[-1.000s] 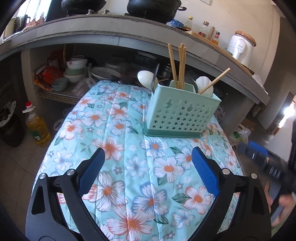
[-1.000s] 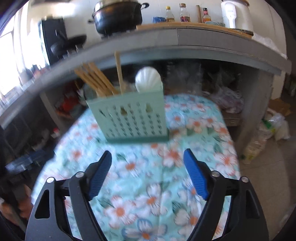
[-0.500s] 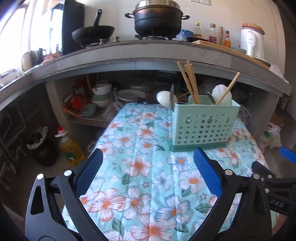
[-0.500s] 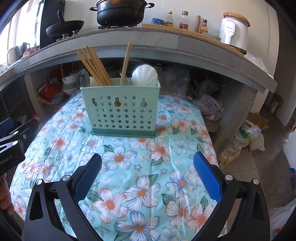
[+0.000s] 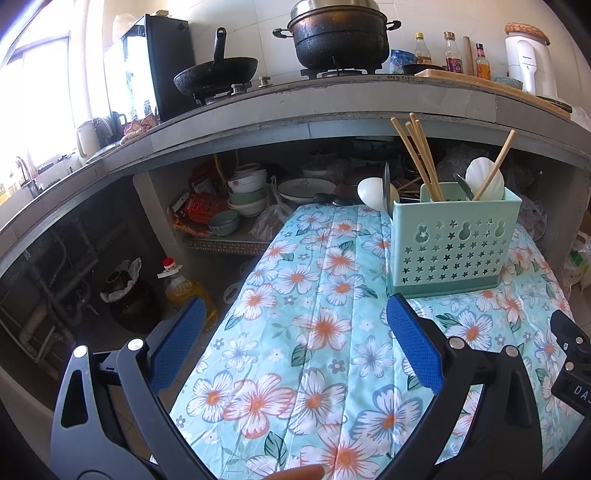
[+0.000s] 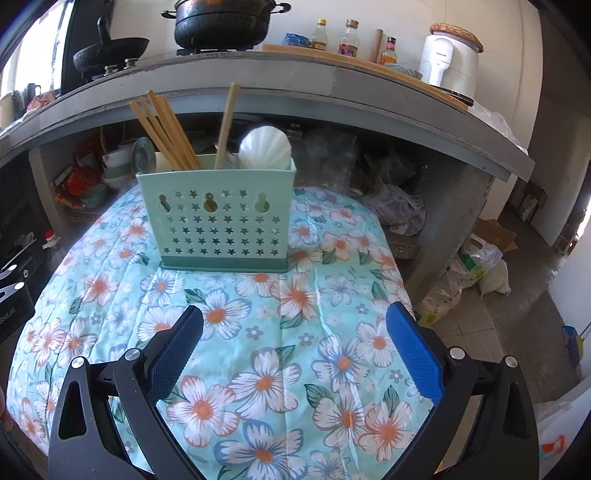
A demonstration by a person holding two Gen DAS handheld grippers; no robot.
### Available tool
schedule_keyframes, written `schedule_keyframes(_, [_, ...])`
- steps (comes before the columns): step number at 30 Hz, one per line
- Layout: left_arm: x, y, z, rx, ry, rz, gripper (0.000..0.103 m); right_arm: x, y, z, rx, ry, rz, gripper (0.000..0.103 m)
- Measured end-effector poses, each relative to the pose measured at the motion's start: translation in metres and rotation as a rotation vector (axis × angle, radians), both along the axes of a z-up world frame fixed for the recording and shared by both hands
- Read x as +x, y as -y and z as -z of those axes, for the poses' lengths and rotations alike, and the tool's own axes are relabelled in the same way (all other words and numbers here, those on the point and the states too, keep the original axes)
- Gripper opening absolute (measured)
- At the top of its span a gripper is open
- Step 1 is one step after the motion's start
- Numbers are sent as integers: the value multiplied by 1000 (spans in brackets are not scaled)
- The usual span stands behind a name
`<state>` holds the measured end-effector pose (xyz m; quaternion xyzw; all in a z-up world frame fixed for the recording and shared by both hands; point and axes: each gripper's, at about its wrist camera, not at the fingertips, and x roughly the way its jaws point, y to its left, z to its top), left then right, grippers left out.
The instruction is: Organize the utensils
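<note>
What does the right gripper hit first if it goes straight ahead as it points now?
Most likely the front wall of the green utensil holder, roughly ahead of the open right gripper. Only flowered tablecloth lies between; depth is uncertain.

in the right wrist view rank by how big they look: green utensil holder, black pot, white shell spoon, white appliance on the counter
1. green utensil holder
2. black pot
3. white appliance, nearly the pot's size
4. white shell spoon
The pot and appliance sit farther back, so their true sizes are unsure.

A home kitchen: stockpot and wok on a stove (bowls shelved beneath).
</note>
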<state>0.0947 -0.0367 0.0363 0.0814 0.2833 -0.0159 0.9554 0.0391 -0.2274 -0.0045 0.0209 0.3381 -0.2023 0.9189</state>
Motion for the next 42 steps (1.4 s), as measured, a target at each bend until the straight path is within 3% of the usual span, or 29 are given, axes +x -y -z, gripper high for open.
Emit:
schedule_keyframes(11, [1,-1,0,-3,-6,-15,95,-4,19,2,42,-4,69,96])
schedule_keyframes(42, [3,2,4,-4,-51,-1,95,-3,19,6,58,-18,70,96])
